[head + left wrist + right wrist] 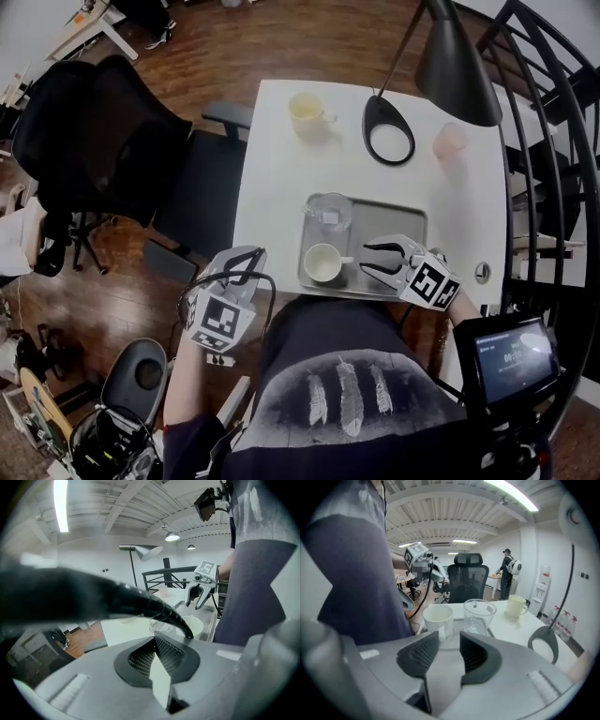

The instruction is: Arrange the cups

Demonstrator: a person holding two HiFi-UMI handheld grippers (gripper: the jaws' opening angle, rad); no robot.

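White cup [323, 263] sat at the tray's [398, 221] near-left corner, right gripper [366, 259] spread empty beside it, left gripper [251, 255] pressed together, so next was probably fetching the yellow cup [306, 109] from the table's [272, 159] far edge.

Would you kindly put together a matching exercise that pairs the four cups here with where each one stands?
Things:
1 white cup
2 glass cup
3 cream mug
4 pink cup

Places:
A on the bare table, right of the lamp base
B on the tray, at its near edge
C on the bare table, left of the lamp base
D on the tray, in its far left corner

Pairs: 1-B, 2-D, 3-C, 4-A.
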